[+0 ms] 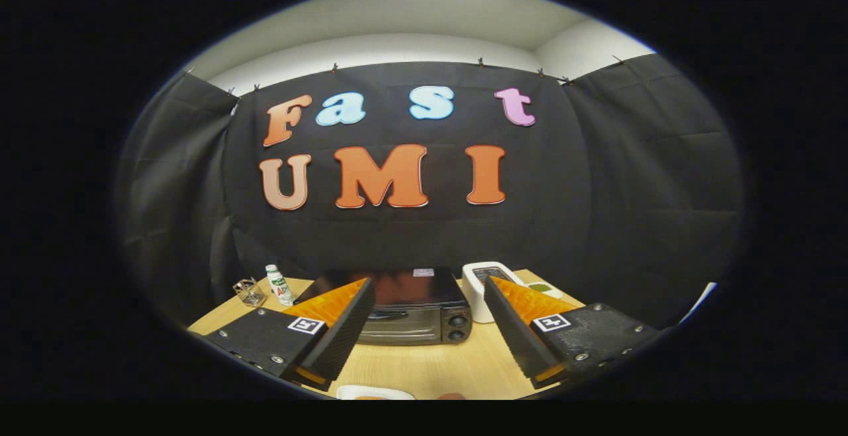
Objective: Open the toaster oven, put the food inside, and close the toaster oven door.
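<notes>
A dark toaster oven [411, 310] stands on the wooden table [424, 366] beyond my fingers, its glass door shut and two knobs on its right side. My gripper [429, 300] hangs above the table in front of it, open, with nothing between the fingers. The oven front shows in the gap between them. Below the fingers, at the table's near edge, I see the rim of a white plate [374, 393] with something orange on it, mostly cut off.
Left of the oven stand a small white bottle [279, 285] and a clear glass [250, 291]. A white box-like appliance [482, 287] sits right beside the oven, with a small white dish holding something green [543, 288] behind it. Black cloth walls enclose the table.
</notes>
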The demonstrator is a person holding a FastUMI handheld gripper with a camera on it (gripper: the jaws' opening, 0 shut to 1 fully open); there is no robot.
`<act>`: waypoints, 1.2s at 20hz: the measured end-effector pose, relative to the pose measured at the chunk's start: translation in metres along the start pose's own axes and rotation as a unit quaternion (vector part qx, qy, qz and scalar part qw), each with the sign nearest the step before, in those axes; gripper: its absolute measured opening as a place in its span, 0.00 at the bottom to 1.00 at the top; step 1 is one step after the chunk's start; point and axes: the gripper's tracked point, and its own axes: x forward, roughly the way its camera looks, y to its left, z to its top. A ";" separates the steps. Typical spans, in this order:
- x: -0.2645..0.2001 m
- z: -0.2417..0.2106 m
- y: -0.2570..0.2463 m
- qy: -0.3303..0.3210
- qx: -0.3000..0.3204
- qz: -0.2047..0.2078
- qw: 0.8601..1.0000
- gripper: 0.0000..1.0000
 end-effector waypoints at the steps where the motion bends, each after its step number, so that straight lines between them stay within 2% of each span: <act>1: 0.011 -0.006 0.009 0.008 -0.002 0.006 1.000 0.98; 5: 0.054 -0.026 0.044 0.036 -0.007 0.030 0.999 0.99; 13: 0.124 -0.072 0.071 0.086 -0.033 0.031 0.995 0.99; 24: 0.154 -0.130 0.082 0.153 -0.038 0.031 0.987 0.99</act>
